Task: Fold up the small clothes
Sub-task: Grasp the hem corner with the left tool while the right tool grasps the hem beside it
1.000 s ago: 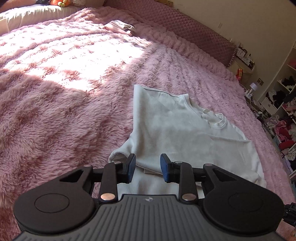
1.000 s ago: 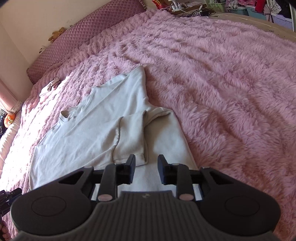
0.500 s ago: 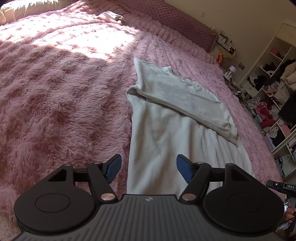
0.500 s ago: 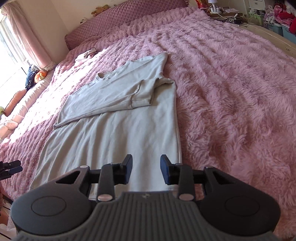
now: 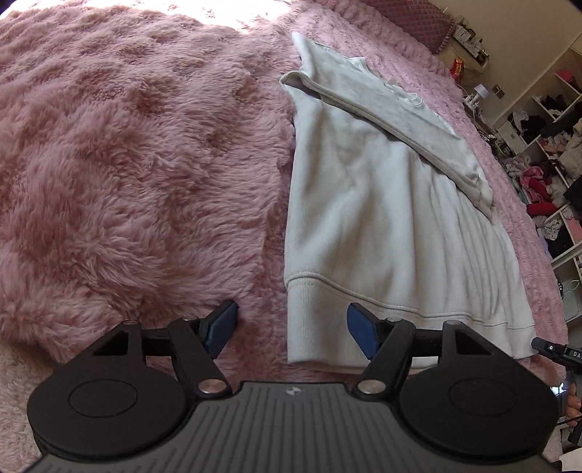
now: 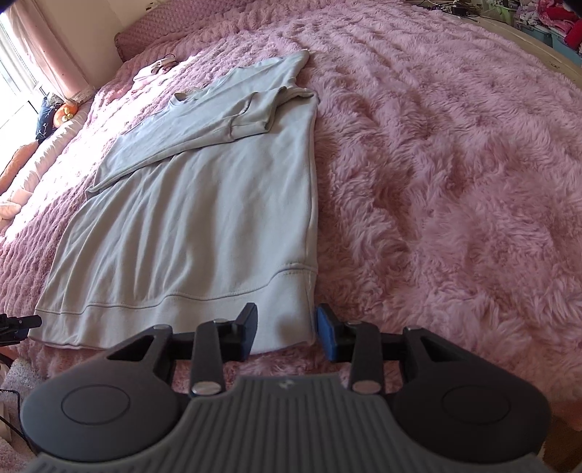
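A pale grey-white sweatshirt [image 5: 371,203] lies flat on the pink furry bedspread, both sleeves folded across its chest, hem nearest me. It also shows in the right wrist view [image 6: 203,203]. My left gripper [image 5: 291,329] is open and empty, its jaws straddling the hem's left corner from just above. My right gripper [image 6: 285,333] is open and empty, its jaws either side of the hem's right corner.
The pink bedspread [image 5: 127,163] spreads wide on both sides. A small pale garment [image 6: 156,67] lies near the padded headboard [image 6: 152,34]. Cluttered white shelves [image 5: 545,138] stand beyond the bed. Pillows [image 6: 25,160] line the window side.
Both grippers have pulled back from the folded sleeves down to the hem. The left opened wide and the right opened partway.
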Action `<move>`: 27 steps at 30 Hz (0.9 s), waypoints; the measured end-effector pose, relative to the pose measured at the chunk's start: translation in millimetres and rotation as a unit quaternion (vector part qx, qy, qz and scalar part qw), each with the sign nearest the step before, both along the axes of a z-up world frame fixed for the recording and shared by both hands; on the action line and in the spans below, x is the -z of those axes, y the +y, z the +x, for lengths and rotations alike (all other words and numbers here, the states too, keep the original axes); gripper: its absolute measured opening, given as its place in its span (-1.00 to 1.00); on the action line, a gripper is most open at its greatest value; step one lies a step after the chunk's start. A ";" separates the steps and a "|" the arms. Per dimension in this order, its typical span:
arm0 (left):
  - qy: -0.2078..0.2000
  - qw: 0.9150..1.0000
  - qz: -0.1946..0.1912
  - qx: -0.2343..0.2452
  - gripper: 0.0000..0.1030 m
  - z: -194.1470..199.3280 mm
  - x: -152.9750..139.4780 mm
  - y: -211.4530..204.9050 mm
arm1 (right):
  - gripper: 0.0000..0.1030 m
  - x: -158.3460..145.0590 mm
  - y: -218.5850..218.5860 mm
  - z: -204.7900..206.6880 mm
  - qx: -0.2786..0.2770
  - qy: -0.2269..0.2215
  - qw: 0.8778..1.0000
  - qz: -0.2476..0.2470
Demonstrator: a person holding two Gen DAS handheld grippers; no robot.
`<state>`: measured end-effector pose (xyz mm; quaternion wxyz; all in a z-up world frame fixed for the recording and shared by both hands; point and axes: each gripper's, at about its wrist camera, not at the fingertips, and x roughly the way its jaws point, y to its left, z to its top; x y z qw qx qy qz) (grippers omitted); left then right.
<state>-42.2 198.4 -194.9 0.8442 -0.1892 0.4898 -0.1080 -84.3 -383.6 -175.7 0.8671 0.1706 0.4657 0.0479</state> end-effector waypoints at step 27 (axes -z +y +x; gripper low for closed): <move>0.019 0.999 -0.037 0.010 -0.80 8.6 -0.7 -17.4 | -0.58 6.9 4.6 26.6 -0.017 0.023 0.999 0.030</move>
